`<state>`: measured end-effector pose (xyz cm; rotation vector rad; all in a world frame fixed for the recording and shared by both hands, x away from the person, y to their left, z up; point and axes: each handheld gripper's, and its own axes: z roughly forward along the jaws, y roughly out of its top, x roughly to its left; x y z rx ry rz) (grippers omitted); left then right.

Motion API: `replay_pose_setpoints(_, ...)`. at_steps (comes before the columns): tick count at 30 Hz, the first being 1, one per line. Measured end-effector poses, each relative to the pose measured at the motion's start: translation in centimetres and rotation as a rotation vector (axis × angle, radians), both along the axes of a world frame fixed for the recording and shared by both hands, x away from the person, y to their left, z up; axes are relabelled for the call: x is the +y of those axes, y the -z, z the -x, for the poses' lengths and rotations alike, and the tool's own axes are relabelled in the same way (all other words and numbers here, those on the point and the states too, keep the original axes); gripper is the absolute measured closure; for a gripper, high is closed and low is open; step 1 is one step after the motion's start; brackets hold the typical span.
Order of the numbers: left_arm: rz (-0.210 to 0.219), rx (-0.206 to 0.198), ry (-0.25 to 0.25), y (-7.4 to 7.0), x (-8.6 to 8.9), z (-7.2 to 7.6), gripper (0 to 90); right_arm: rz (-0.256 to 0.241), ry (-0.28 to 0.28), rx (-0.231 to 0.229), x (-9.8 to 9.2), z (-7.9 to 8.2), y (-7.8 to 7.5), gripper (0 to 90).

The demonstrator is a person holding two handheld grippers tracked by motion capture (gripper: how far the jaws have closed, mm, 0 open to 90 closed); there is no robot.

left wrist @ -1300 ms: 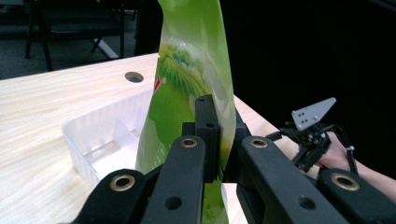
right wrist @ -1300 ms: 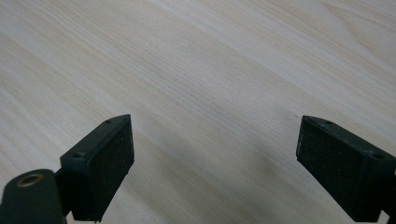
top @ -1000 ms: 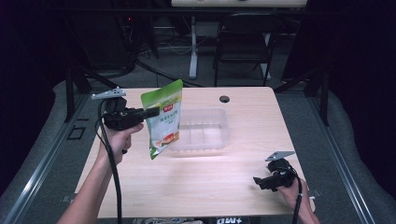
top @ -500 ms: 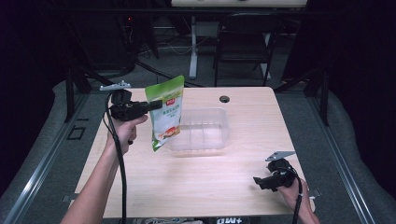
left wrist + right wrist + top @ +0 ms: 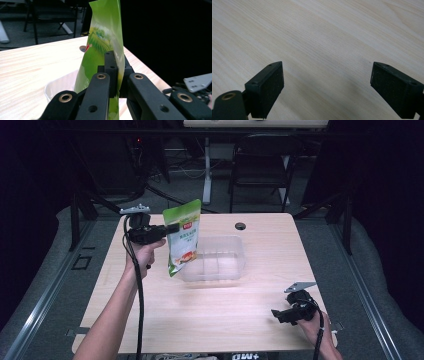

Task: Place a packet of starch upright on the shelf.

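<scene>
Currently the left gripper is clamped on the left edge of a green pouch, held upright in the air over the left end of a clear tray; the right gripper rests at the near right of the table, jaws wide apart, empty. Pouch looks light, soft and slick, so the flat edge seam seems the best hold; its print has a red logo, text too small to read

We can read no text here. The green pouch carries a small red label patch and lines of print on its white lower face, but in the high view they are too small and blurred for us to make out; the left gripper view shows us only its picture.
</scene>
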<state>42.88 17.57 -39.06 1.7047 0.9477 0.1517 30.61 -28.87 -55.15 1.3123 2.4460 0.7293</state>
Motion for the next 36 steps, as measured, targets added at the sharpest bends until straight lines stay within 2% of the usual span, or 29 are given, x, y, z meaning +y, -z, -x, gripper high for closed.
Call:
replay_pose_setpoints(3, -0.007, 0.000, -0.005, 0.6, -0.6, -0.6, 89.8, -0.021, 0.003, -0.002, 0.0, 0.0, 0.1, 11.0)
replay_pose_setpoints(7, -0.003, 0.005, -0.011, 1.1, -1.0, -1.1, 89.7, -0.021, 0.003, -0.001, 0.0, 0.0, 0.1, 11.0)
replay_pose_setpoints(11, -0.020, 0.010, -0.013, 1.8, -1.6, -1.7, 89.7, 0.003, -0.003, 0.000, 0.0, 0.0, 0.0, 11.0)
replay_pose_setpoints(12, -0.025, 0.011, -0.017, 2.1, -1.8, -1.8, 89.7, -0.022, -0.004, -0.002, 0.1, 0.0, 0.1, 11.0)
replay_pose_setpoints(14, -0.023, 0.015, -0.019, 2.6, -2.2, -2.2, 89.7, -0.025, 0.001, -0.006, 0.1, 0.0, 0.2, 11.0)
replay_pose_setpoints(18, -0.032, 0.009, -0.025, 3.1, -2.5, -2.4, 89.7, -0.023, -0.002, -0.006, 0.1, 0.0, 0.2, 11.0)
replay_pose_setpoints(24, -0.046, 0.024, -0.031, 4.3, -2.9, -2.7, 89.6, -0.029, -0.001, -0.005, 0.2, 0.0, 0.2, 11.0)
replay_pose_setpoints(26, -0.065, 0.029, -0.042, 4.9, -2.9, -2.7, 89.5, -0.028, -0.001, -0.005, 0.2, 0.0, 0.2, 11.0)
replay_pose_setpoints(28, -0.057, 0.036, -0.041, 5.3, -2.8, -2.7, 89.4, -0.028, -0.007, 0.002, 0.2, 0.0, 0.2, 11.0)
replay_pose_setpoints(30, -0.043, 0.038, -0.038, 5.5, -2.6, -2.7, 89.4, -0.028, -0.007, 0.002, 0.2, 0.0, 0.2, 11.0)
replay_pose_setpoints(33, -0.074, 0.031, -0.046, 5.4, -2.5, -2.5, 87.2, -0.027, -0.007, 0.003, 0.2, 0.0, 0.2, 11.0)
replay_pose_setpoints(36, -0.094, 0.027, -0.040, 5.2, -2.2, -2.7, 80.2, -0.027, -0.008, 0.005, 0.2, 0.0, 0.2, 11.0)
